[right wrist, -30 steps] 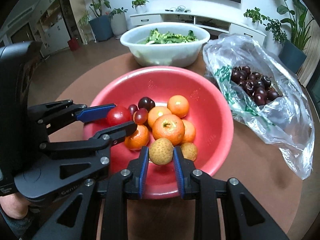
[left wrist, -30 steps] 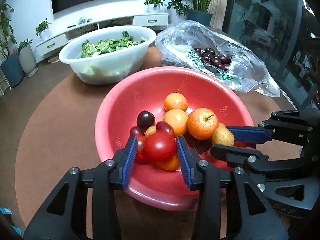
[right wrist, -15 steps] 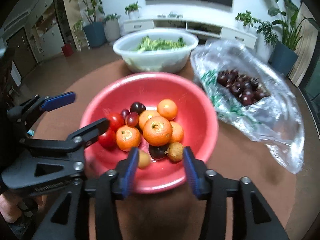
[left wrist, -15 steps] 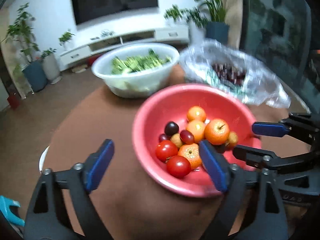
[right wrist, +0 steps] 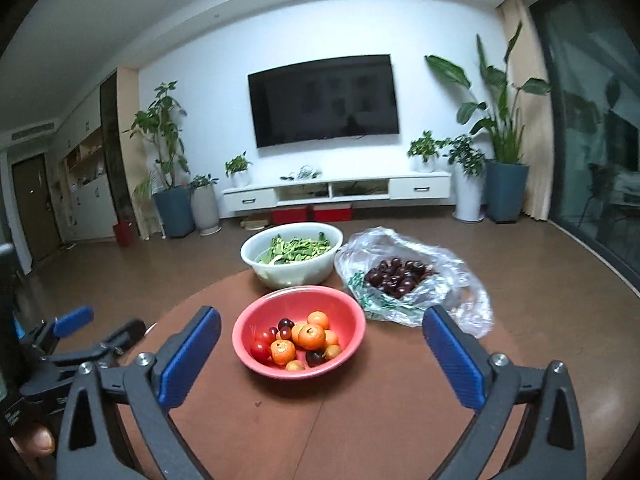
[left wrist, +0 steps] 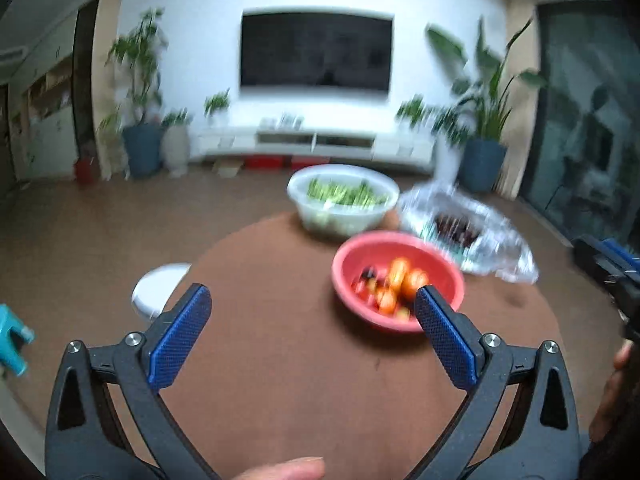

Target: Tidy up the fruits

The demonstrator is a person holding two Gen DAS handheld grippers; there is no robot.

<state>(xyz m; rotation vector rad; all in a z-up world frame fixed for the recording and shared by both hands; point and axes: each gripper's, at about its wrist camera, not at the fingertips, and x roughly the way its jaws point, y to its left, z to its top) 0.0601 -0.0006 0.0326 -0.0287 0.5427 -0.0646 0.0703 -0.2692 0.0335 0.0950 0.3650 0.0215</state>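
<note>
A red bowl (right wrist: 352, 322) on the round brown table (right wrist: 360, 420) holds oranges (right wrist: 312, 336), red tomatoes (right wrist: 260, 350), dark grapes and small brown fruits. The bowl also shows, blurred, in the left wrist view (left wrist: 352, 252). My right gripper (right wrist: 320, 336) is wide open and empty, pulled back from the bowl. My left gripper (left wrist: 312, 312) is wide open and empty, back over the table with the bowl off to its right. The left gripper also shows at the left edge of the right wrist view (right wrist: 96, 326).
A white bowl of green vegetables (right wrist: 292, 258) stands behind the red bowl. A clear plastic bag of dark cherries (right wrist: 400, 276) lies at the back right. A white stool (left wrist: 156, 288) and a teal stool (left wrist: 12, 332) stand left of the table.
Both grippers let go of their fruits, a tomato and a small brown fruit, into the red bowl, opened wide, and drew back and up from the bowl.
</note>
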